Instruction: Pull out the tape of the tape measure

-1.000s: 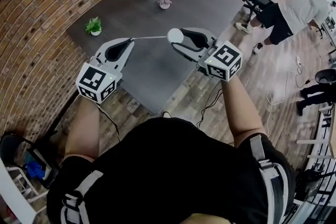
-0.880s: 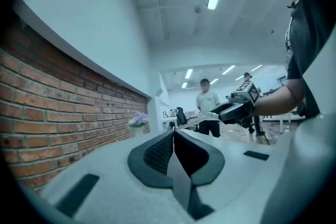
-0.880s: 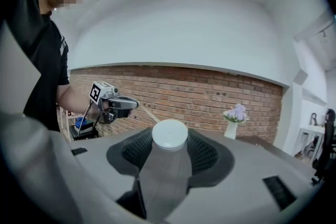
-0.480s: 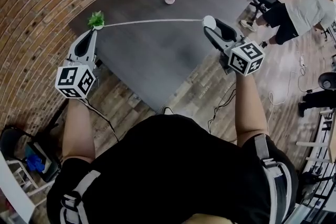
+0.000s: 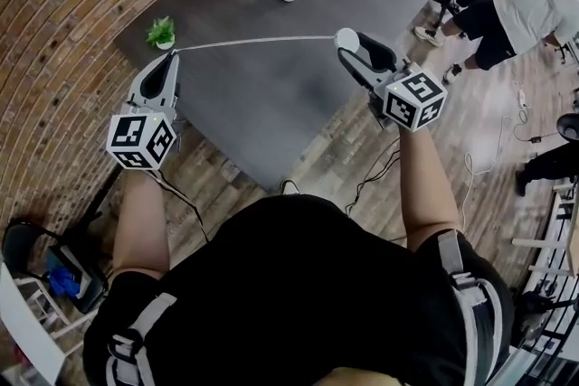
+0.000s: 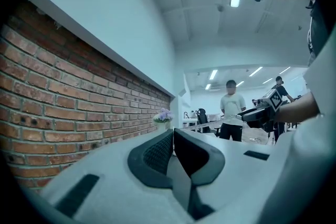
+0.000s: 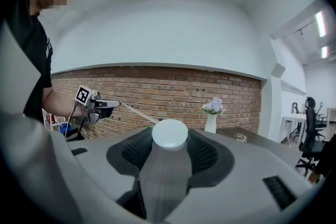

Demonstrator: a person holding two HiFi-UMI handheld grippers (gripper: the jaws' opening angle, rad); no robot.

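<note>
White, thin tape spans above the dark grey desk between my claws: left claw clenched on its tip, right claw gripping the round white tape measure case. If the tip slips, I expect it snaps back.

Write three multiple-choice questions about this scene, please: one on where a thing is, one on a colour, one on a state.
1. Where does the small green plant stand?
A. on the grey table, near the left gripper
B. on the floor
C. on a shelf

2. What colour is the tape measure case?
A. yellow
B. white
C. red

3. How is the tape?
A. wound fully in
B. lying loose on the table
C. stretched from the case to the left gripper

Key: 1 A, the head view shows it on the table's corner; 2 B, the round case in the right gripper is white; 3 C, the tape runs straight from the case to the shut left jaws.
</note>
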